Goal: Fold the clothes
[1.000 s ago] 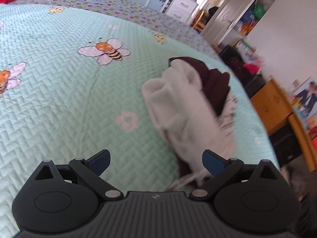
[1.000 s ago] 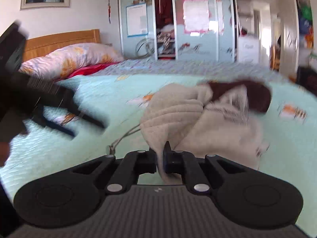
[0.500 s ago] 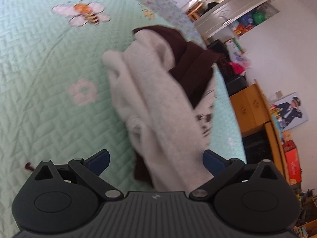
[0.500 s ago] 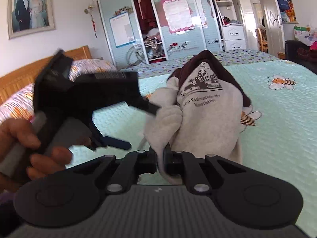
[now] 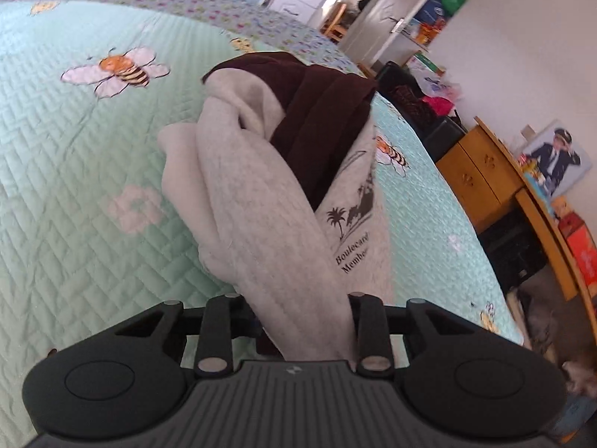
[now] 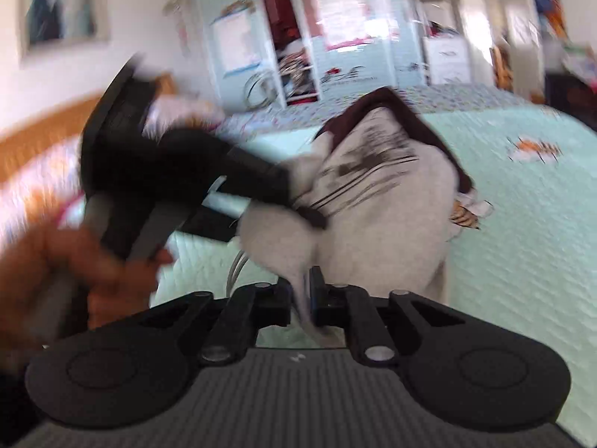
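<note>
Grey fleece fills the middle of both views: a sweatshirt (image 5: 261,201) with a dark brown hood lining, bunched and lifted above the mint quilted bedspread (image 5: 74,194) with its bee and flower print. From the left wrist camera, the left gripper (image 5: 304,330) has a thick fold of the garment running between its 2 fingers; the jaws are closing and the cloth fills the gap from side to side. A printed palm-tree logo shows at 3 o'clock of that fold, and the brown lining sits toward 12 o'clock. From the blurred right wrist camera, the right gripper (image 6: 301,295) pinches a thin edge of the same sweatshirt, its jaws easing open slightly with fabric between the pads. At 10 o'clock in that view the left gripper's black body meets the garment, carried by the person's hand (image 6: 74,265) at 9 o'clock. A wooden cabinet (image 5: 481,175) stands at 3 o'clock beside the bed.
</note>
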`<state>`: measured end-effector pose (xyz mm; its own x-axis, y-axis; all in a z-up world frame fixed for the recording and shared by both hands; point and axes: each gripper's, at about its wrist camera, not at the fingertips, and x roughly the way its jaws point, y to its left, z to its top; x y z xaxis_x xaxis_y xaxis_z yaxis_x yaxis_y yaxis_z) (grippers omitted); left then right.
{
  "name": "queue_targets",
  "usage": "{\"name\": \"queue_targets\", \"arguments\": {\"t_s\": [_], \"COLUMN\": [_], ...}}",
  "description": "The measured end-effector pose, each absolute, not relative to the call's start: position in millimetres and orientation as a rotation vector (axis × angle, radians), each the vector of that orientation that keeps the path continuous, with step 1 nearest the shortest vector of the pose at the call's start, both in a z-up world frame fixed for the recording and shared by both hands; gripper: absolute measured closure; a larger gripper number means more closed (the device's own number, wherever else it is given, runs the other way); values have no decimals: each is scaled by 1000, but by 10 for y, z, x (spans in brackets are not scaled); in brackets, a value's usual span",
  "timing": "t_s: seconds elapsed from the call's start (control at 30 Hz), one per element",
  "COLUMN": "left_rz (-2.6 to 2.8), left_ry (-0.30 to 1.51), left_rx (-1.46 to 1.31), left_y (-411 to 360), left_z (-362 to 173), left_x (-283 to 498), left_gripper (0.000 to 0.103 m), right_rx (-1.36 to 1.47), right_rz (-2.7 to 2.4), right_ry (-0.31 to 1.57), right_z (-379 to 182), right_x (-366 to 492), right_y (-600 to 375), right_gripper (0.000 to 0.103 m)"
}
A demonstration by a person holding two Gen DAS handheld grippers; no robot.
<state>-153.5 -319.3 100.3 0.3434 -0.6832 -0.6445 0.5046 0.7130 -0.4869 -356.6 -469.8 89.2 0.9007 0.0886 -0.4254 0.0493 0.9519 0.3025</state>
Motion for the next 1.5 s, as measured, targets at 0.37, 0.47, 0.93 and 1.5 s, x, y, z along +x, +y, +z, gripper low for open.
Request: {"name": "queue_targets", "arguments": {"t_s": [0.37,0.47,0.93,1.5], "left_rz": [-743,-769,-755,-844], "left_ry": [962,944,915,945], "left_rx": [-182,-149,-58,62], "left_y": [-3220,-3228,-3220,-3430], "left_z": [796,748,737,764], "left_x": [-1330,-1411,-1530,-1896], "left_gripper": [71,71,68,57], "right_rx": [185,203,134,551], "right_rz": [273,184,-170,-549], "right_ry": [525,452,663,186], "right_z": [1945,2073,1376,1448], "right_x": [-3158,-3221,-962,-4000], "right_y": [-4863,-4865,-4984,-6244], "right_gripper": [65,63,52,90]}}
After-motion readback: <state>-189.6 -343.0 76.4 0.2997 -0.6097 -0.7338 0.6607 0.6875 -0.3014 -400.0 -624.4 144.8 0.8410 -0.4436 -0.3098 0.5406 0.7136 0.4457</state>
